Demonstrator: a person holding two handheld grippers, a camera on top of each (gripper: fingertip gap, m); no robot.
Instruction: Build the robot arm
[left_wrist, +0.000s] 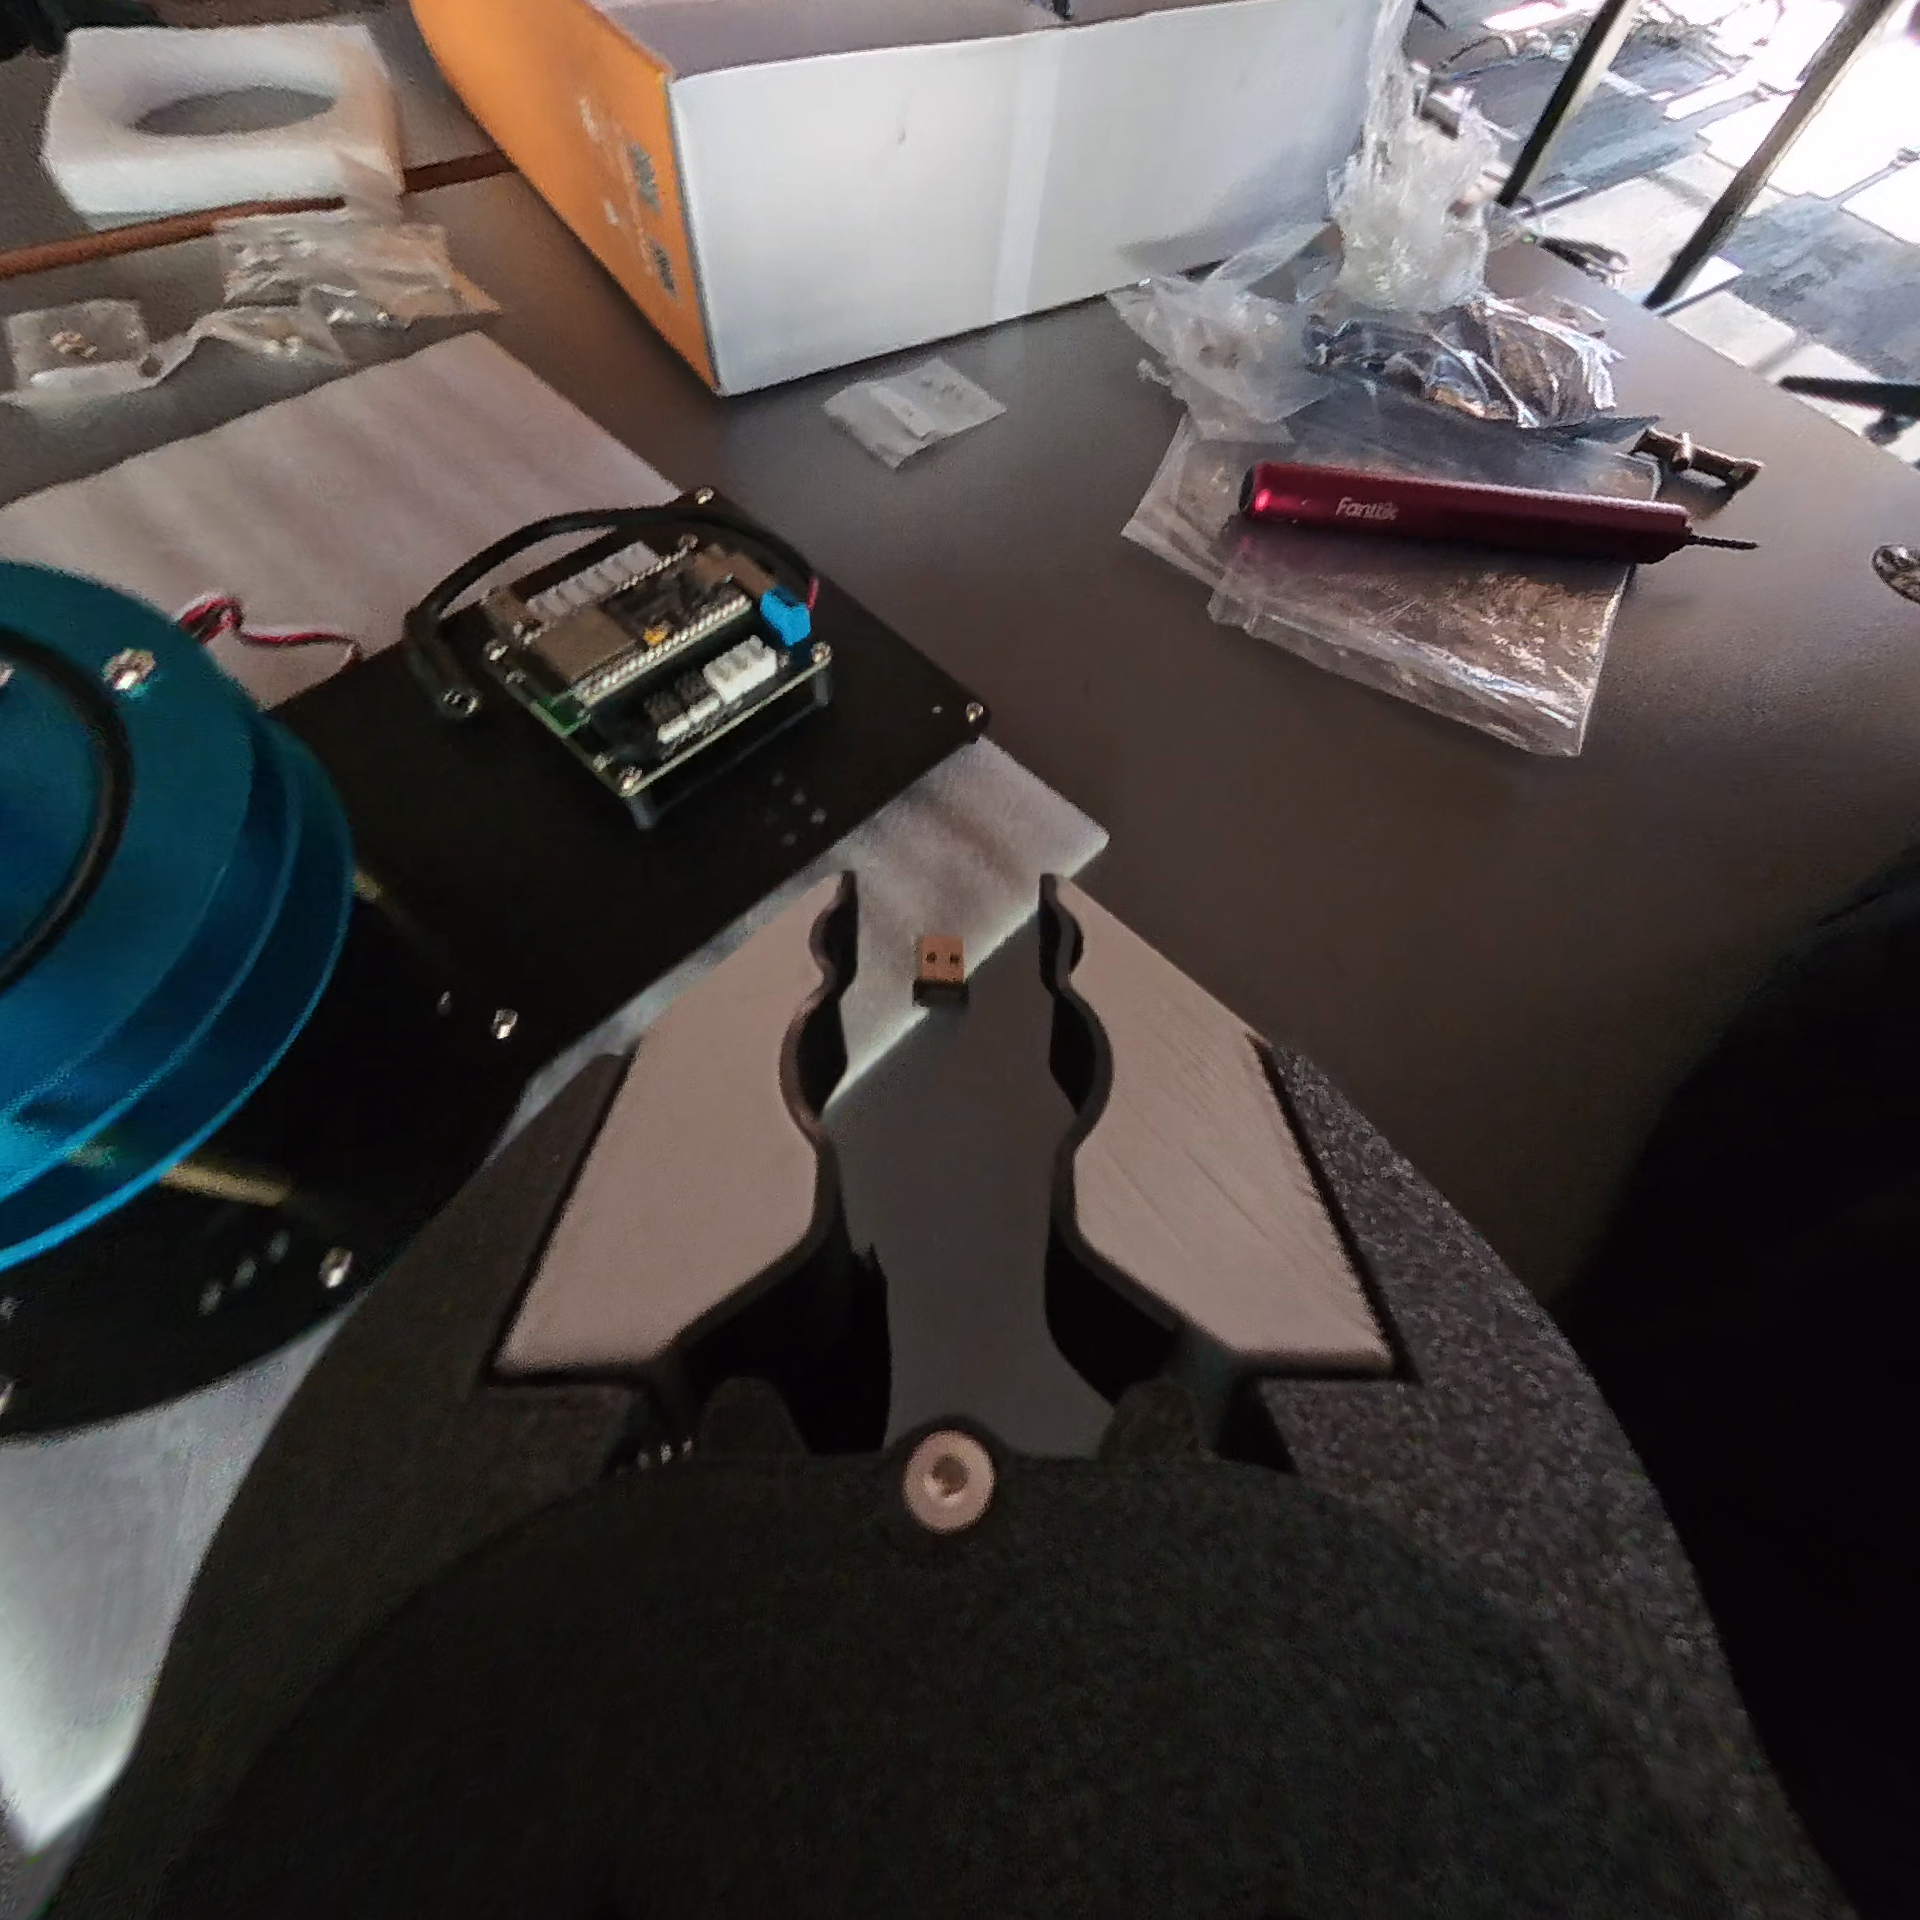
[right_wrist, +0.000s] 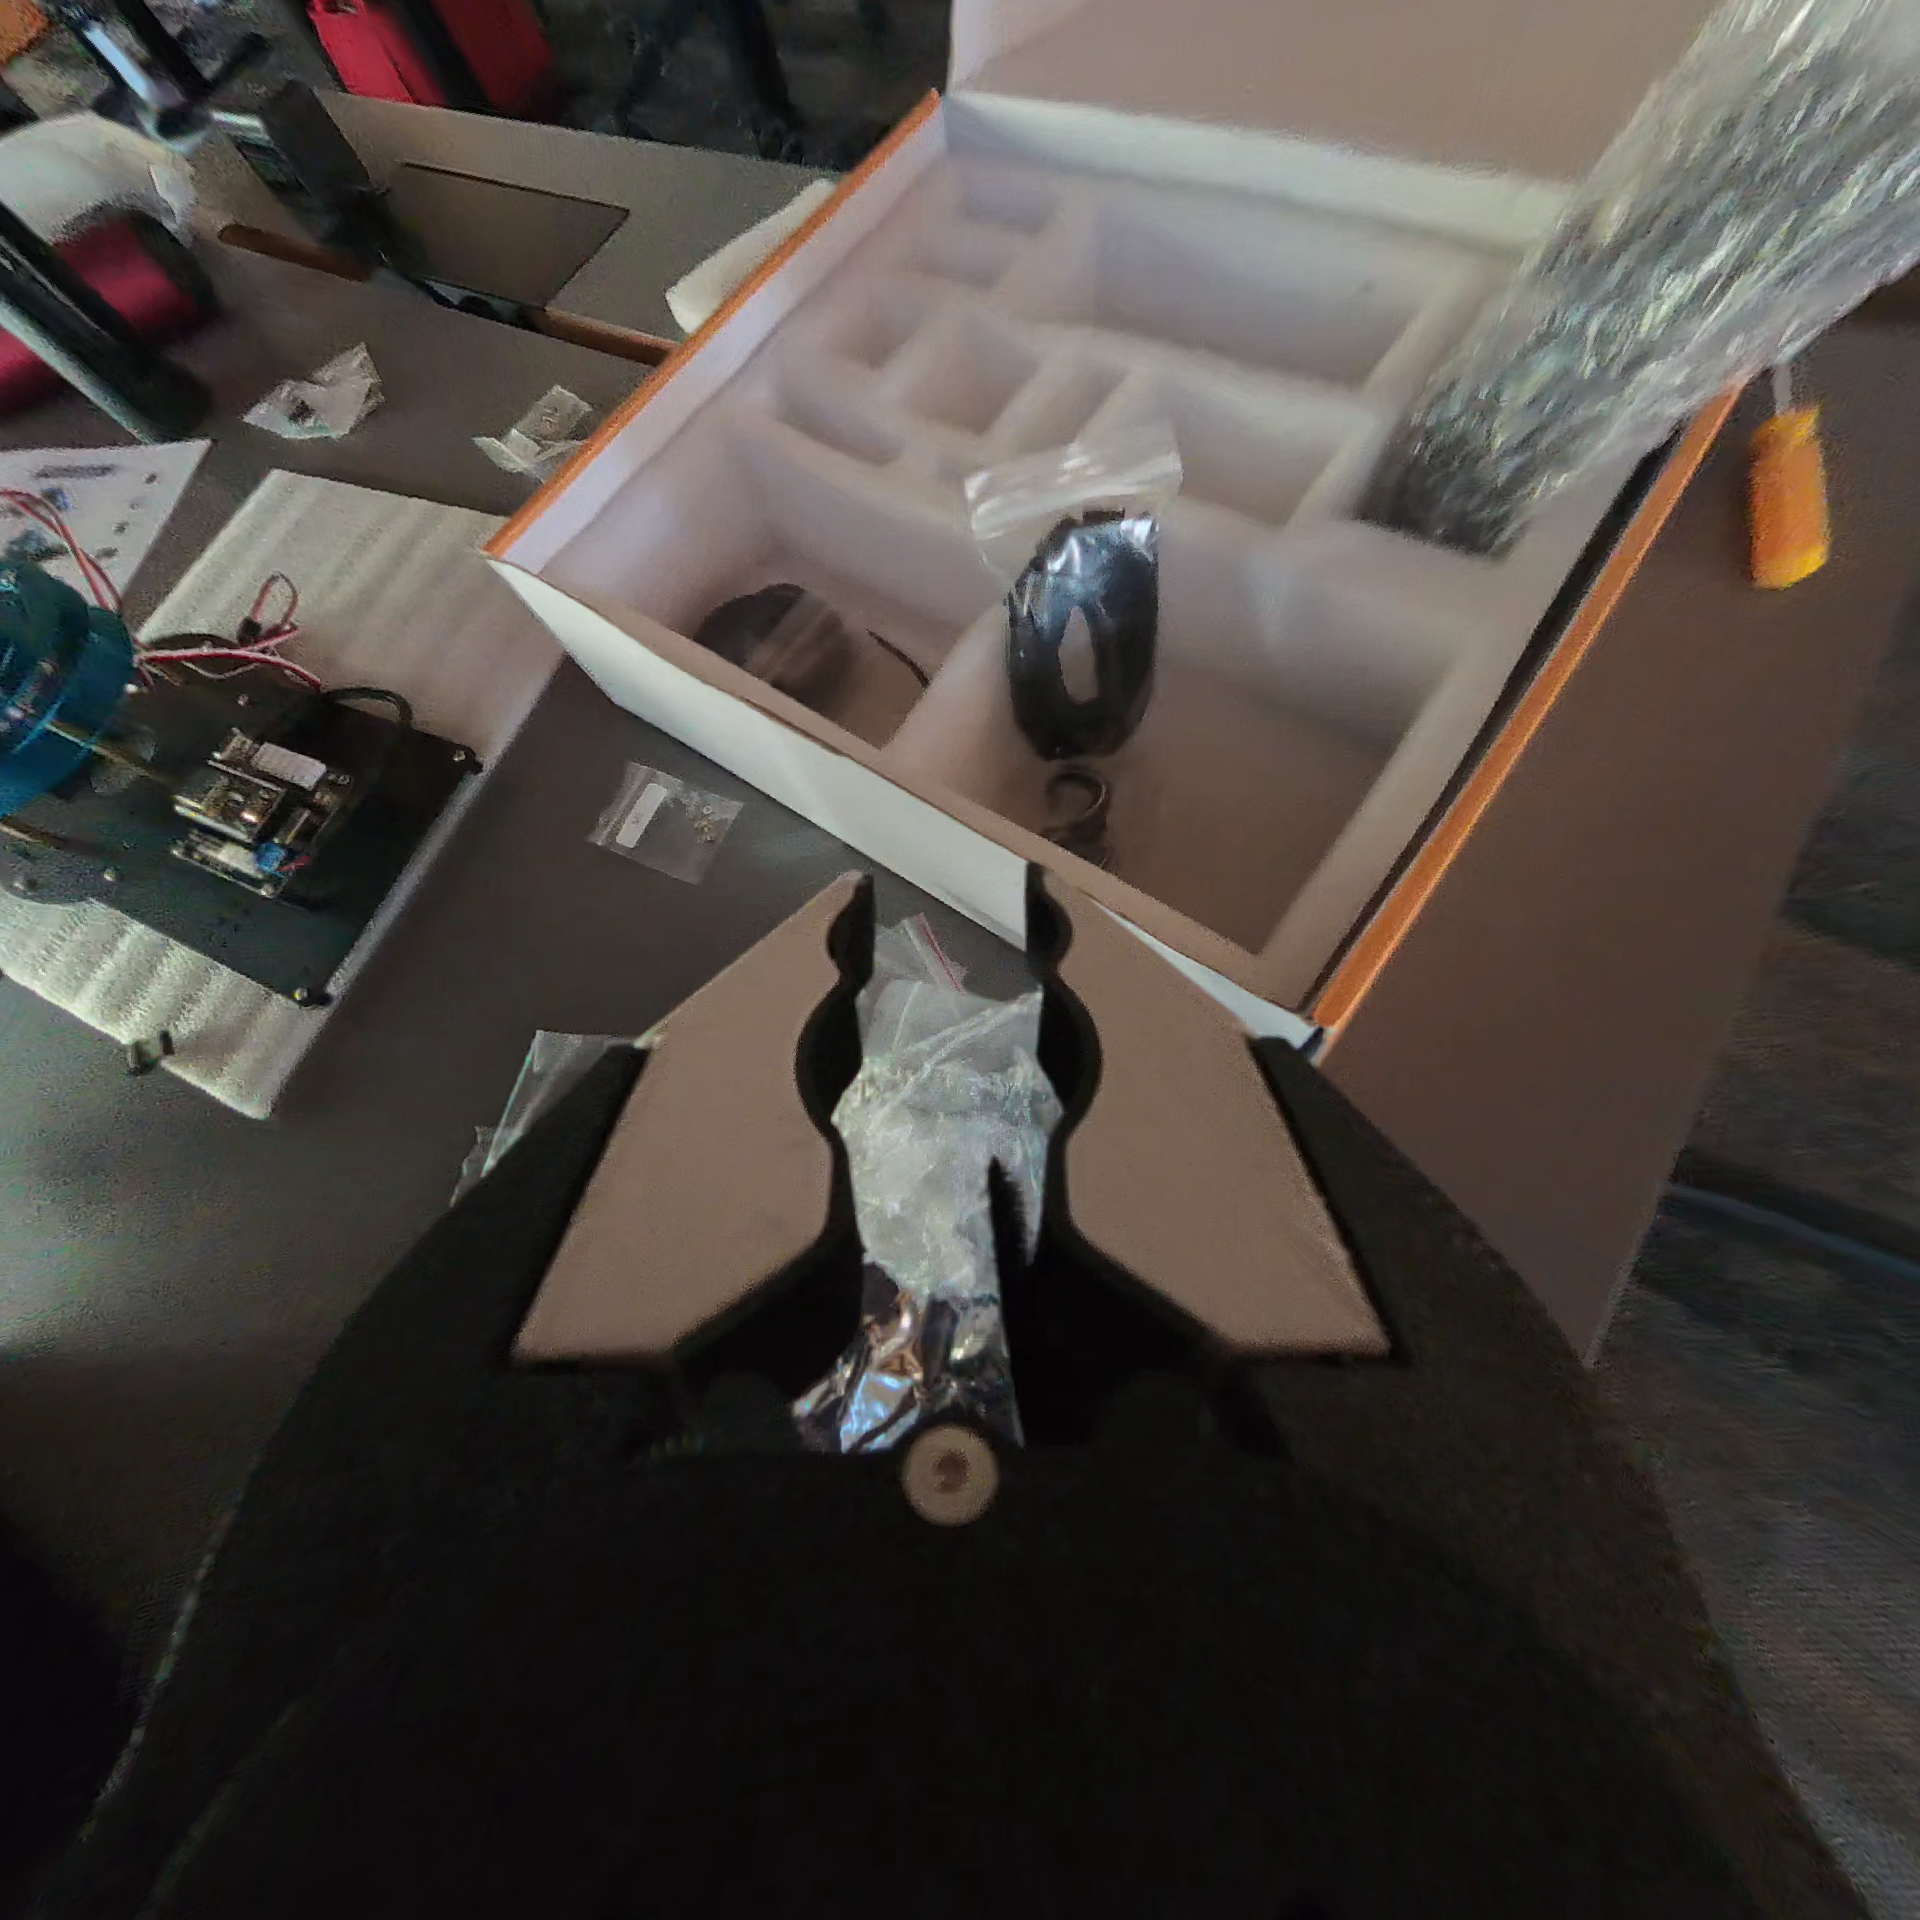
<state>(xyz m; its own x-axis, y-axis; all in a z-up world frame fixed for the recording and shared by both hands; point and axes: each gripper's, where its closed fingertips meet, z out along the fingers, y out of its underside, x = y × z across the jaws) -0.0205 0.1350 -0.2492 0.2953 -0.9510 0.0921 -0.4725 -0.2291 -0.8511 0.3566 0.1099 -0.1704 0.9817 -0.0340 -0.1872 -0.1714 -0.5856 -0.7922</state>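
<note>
My left gripper (left_wrist: 948, 888) is open and low over the table. A small brown-and-black USB plug (left_wrist: 940, 966) lies between its fingertips on the edge of a white foam sheet (left_wrist: 987, 821), touching neither finger. My right gripper (right_wrist: 948, 888) is open. Crumpled clear plastic bags (right_wrist: 945, 1122) and a silvery bag (right_wrist: 904, 1361) show in the gap between its fingers; I cannot tell whether the fingers touch them. Just beyond it stands an open orange-and-white box (right_wrist: 790, 758) with foam compartments.
A black plate (left_wrist: 582, 831) carries a circuit board (left_wrist: 655, 649) and a blue wheel (left_wrist: 135, 914). A red pen-shaped screwdriver (left_wrist: 1455, 509) lies on bags to the right. The box holds a bagged black cable coil (right_wrist: 1081, 644). A small parts bag (right_wrist: 665, 821) lies before it. My hands' fingertips stand some 40 centimeters from each other. About 20 centimeters separates my right fingertips from the red pen-shaped screwdriver (left_wrist: 1455, 509).
</note>
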